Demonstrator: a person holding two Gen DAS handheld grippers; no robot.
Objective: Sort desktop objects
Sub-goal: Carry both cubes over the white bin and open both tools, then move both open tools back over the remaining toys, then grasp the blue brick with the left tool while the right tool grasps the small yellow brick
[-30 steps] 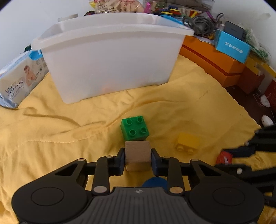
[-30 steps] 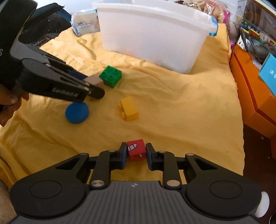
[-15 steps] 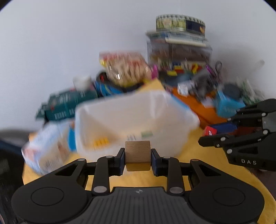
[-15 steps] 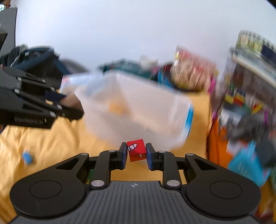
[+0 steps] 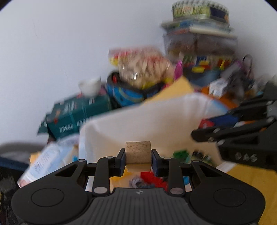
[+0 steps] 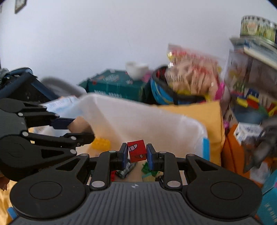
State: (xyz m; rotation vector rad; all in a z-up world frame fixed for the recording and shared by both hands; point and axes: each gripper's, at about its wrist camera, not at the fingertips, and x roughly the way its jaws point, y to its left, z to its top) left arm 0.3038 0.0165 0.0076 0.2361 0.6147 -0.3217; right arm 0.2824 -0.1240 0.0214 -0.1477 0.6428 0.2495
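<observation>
- Behind everything stands a plain pale wall, with a cluttered heap of goods along its foot.
- Yellow cloth covers the surface under and behind the white bin.
- Left tool is clenched on a wooden cube; the cube sits squarely between the blue pads, raised in front of the bin's near wall.
- Right tool is clamped on a red cube with a printed mouth on its face, held over the bin's open top.
- Seen from the left wrist, the right tool lies ahead and to the right, level with the bin's rim, its red cube showing at the tip.
- Seen from the right wrist, the left tool lies ahead and to the left, with the wooden cube at its tip, just at the bin's left edge.
- Inside the bin, below the right tool: a yellow brick, green pieces, something red and a small grey item; blur makes them hard to name, possibly toy bricks and a small car.
- Beyond the bin: a dark green box, a white cup on it, and a blue basket holding a bagged snack pack.
- Further right of the tools, a clear container of coloured bricks carries stacked books and a round tin.
</observation>
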